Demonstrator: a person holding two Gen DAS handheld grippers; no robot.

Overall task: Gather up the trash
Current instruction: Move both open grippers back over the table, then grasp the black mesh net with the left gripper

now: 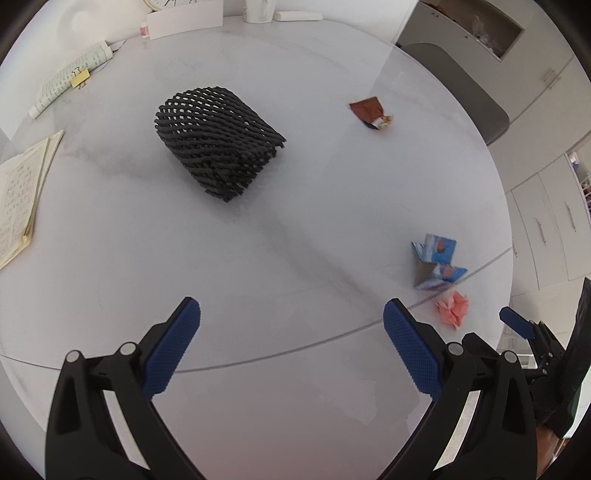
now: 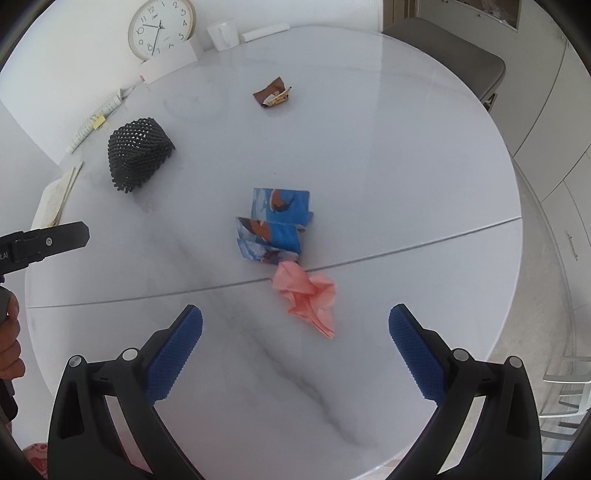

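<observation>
The right gripper (image 2: 295, 328) hangs over the table (image 2: 406, 184) with its fingers (image 2: 173, 354) spread wide and empty. The crumpled pink paper (image 2: 308, 295) lies just ahead between them. It looks light and soft, likely to crush flat, so pinching across its bunched middle seems best. Touching its far edge is the folded blue wrapper (image 2: 275, 225), thin, probably springy and slippery; take it at a raised fold. Farther off lies the brown wrapper (image 2: 271, 92).

The left gripper (image 1: 291, 332) is likewise wide and empty, facing the black mesh basket (image 1: 214, 144), which lies on its side and is light but stiff.

Only the right view shows the clock (image 2: 160, 27) and the person's hand (image 2: 9, 343); only the left shows the open booklet (image 1: 22, 192).
</observation>
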